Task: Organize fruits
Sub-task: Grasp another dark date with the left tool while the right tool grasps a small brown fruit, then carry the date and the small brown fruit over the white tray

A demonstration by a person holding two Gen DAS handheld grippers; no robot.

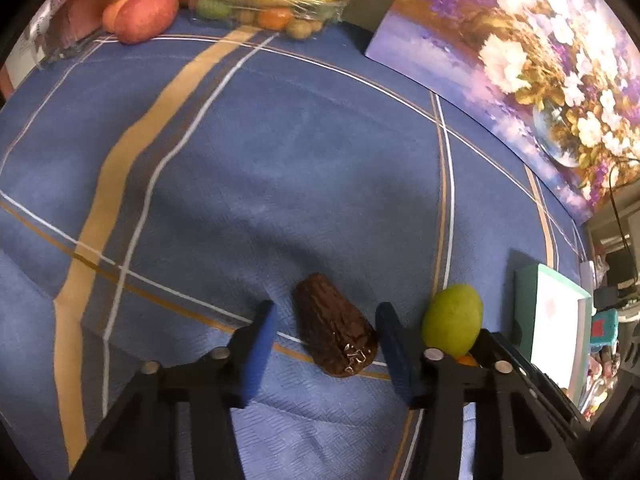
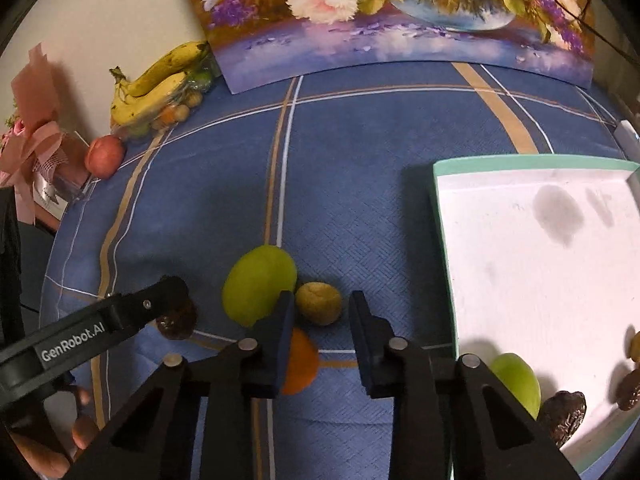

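Note:
A brown wrinkled date [image 1: 336, 326] lies on the blue checked cloth [image 1: 240, 180] between the pads of my left gripper [image 1: 325, 305]. Cloth shows between the left pad and the date, so the jaws stand open. That gripper's finger [image 2: 160, 300] covers part of the date [image 2: 178, 322] in the right wrist view. My right gripper [image 2: 322, 296] is open around a small yellow-brown fruit [image 2: 320, 304] at its tips. An orange fruit [image 2: 302, 364] lies half under its left pad. A green fruit [image 2: 258, 284] sits just left of it.
A teal-rimmed white box [image 2: 440, 200] at the right holds a green fruit [image 2: 516, 380] and dates [image 2: 564, 416]. At the far left are bananas [image 2: 156, 88] on a clear tray and a red fruit [image 2: 105, 156]. A flower painting [image 2: 400, 20] leans at the back. A hand [image 2: 80, 428] shows lower left.

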